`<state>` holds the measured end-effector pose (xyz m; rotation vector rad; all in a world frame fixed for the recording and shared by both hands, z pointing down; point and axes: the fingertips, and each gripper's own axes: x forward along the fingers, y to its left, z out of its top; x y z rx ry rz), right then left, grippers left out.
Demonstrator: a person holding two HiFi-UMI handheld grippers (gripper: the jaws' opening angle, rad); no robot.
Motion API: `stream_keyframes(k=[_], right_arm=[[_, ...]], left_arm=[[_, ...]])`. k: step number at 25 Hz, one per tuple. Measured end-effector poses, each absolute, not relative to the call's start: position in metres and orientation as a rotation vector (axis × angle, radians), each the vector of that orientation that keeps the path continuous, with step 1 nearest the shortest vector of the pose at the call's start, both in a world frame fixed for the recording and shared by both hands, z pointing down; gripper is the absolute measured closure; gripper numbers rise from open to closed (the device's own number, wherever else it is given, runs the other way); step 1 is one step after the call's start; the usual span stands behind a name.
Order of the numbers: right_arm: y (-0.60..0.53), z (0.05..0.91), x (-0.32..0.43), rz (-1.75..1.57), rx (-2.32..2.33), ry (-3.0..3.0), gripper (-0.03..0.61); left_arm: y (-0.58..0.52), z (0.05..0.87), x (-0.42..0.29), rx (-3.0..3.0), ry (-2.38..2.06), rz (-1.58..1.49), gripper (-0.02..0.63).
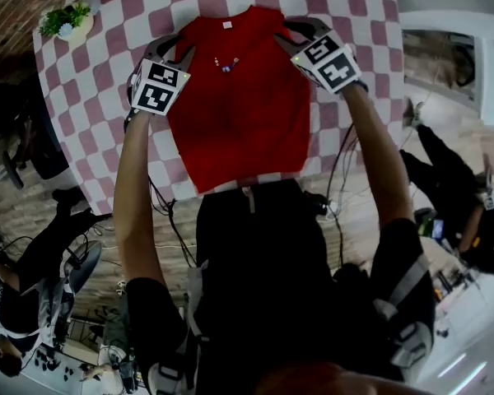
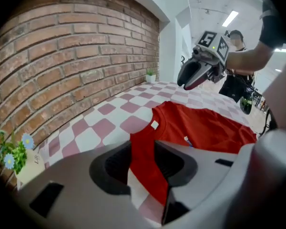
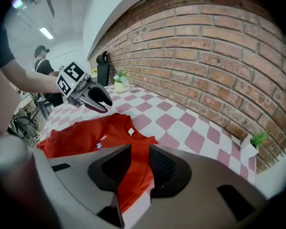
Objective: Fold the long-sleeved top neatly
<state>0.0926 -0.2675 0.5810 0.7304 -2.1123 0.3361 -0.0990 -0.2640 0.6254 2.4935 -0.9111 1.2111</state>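
We see the red long-sleeved top (image 1: 239, 97) spread flat in the middle of the head view, on the table with the pink-and-white checked cloth (image 1: 90, 89). Its collar lies toward the top of the frame, and its hem lies at the table edge nearest the person. A small white neck label (image 1: 226, 25) shows inside the collar.

The left gripper (image 2: 143, 161) is at the left shoulder of the top, as the head view shows it. In its own view the two dark pads stand clearly apart. We see a strip of red cloth running through the gap between them, with checked cloth showing below it. The pads do not press on the cloth, so the claw has hold of nothing.

The right gripper (image 3: 139, 163) is at the opposite shoulder, upper right of centre in the head view. Its jaws are also parted about halfway. Red fabric lies in the opening and neither pad clamps it.

Each gripper appears in the other's view, poised just above the top. A brick wall (image 2: 62, 56) runs along the far side of the table, and a small potted plant (image 1: 66, 19) stands at the table's upper-left corner.
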Motion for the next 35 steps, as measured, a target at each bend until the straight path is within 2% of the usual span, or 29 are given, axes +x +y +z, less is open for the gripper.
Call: stream_keyframes(k=[7, 18, 21, 35], right_arm=[[-0.321, 0.631, 0.105, 0.319, 0.626, -2.005, 0.441], [-0.333, 0.679, 0.111, 0.362, 0.540, -1.923, 0.441], [-0.334, 0.689, 0.112, 0.376, 0.513, -1.905, 0.442], [-0.331, 0.692, 0.115, 0.424, 0.473, -1.918, 0.443]], left_arm=[[-0.309, 0.660, -0.106, 2.439, -0.872, 1.318, 0.486], [-0.310, 0.692, -0.115, 2.325, -0.723, 1.386, 0.488], [-0.309, 0.691, -0.110, 2.315, -0.679, 1.384, 0.522], [-0.299, 0.688, -0.122, 2.246, -0.595, 1.365, 0.520]])
